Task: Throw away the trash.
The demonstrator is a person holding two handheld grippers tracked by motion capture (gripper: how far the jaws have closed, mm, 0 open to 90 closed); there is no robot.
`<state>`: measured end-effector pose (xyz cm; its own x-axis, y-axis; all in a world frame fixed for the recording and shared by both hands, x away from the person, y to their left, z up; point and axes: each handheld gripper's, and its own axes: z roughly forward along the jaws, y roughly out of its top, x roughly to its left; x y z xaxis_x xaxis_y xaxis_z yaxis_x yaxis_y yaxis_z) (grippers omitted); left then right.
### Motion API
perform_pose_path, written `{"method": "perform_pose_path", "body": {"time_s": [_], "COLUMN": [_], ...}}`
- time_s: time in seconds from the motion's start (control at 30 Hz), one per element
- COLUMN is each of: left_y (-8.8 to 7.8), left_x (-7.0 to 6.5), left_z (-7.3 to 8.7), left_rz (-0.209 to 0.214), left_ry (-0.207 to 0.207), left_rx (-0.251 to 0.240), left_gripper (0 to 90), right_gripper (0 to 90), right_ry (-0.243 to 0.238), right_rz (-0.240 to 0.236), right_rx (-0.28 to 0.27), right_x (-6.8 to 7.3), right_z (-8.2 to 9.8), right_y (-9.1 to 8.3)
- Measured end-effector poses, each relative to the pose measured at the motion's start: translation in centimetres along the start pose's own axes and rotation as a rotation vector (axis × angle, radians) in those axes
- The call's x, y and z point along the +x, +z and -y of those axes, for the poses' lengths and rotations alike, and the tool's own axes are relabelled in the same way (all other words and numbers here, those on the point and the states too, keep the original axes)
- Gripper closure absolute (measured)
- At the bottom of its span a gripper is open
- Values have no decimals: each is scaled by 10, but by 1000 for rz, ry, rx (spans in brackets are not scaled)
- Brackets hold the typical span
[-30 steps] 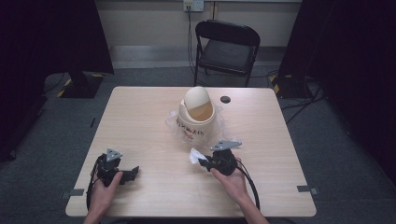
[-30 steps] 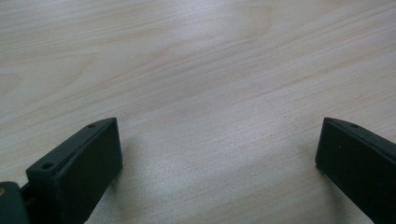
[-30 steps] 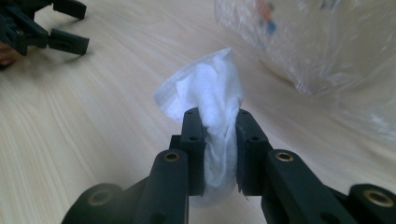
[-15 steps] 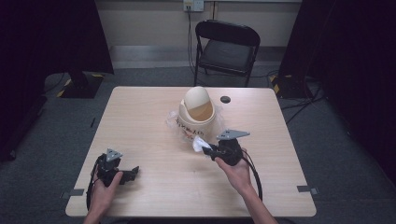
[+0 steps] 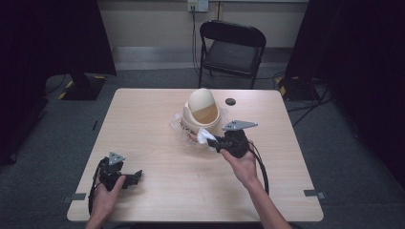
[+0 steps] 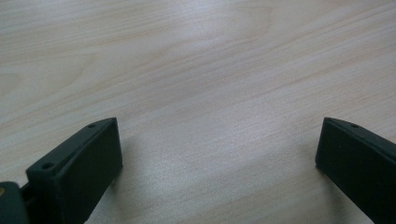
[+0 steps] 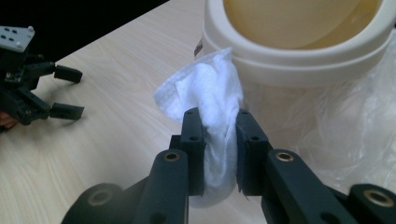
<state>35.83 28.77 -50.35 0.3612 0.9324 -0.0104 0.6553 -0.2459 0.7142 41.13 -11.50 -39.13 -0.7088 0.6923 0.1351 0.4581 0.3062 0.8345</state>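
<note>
My right gripper (image 5: 216, 142) (image 7: 219, 122) is shut on a crumpled white tissue (image 7: 209, 98) (image 5: 205, 136), lifted off the table just in front of a small cream bin (image 5: 202, 114) (image 7: 299, 42) with a domed swing lid. The bin stands in a clear plastic bag (image 5: 180, 128) (image 7: 336, 135) at the middle of the table. My left gripper (image 5: 136, 176) (image 6: 217, 154) rests open on the wood near the table's front left, nothing between its jaws; it also shows far left in the right gripper view (image 7: 67, 91).
The light wooden table (image 5: 157, 157) has a small black round object (image 5: 230, 101) behind the bin. A black folding chair (image 5: 231, 47) stands beyond the far edge. Black curtains hang on both sides over grey carpet.
My right gripper has risen and moved toward the bin with the tissue in it. The left gripper has stayed put.
</note>
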Motion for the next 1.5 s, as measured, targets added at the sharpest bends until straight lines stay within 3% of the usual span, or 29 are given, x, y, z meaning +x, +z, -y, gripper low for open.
{"method": "perform_pose_path", "body": {"time_s": [0.57,0.77,1.5], "left_y": [0,0,0], "left_x": [0,0,0], "left_z": [0,0,0], "left_rz": [0,0,0], "left_ry": [0,0,-1], "left_rx": [0,0,-1], "left_gripper": [0,0,0], "right_gripper": [764,762,753], "right_ry": [7,35,62], "right_rz": [56,64,77], "right_rx": [-24,-19,-10], "right_x": [-18,-26,-41], "right_z": [-35,-38,-54], "right_y": [4,14,28]}}
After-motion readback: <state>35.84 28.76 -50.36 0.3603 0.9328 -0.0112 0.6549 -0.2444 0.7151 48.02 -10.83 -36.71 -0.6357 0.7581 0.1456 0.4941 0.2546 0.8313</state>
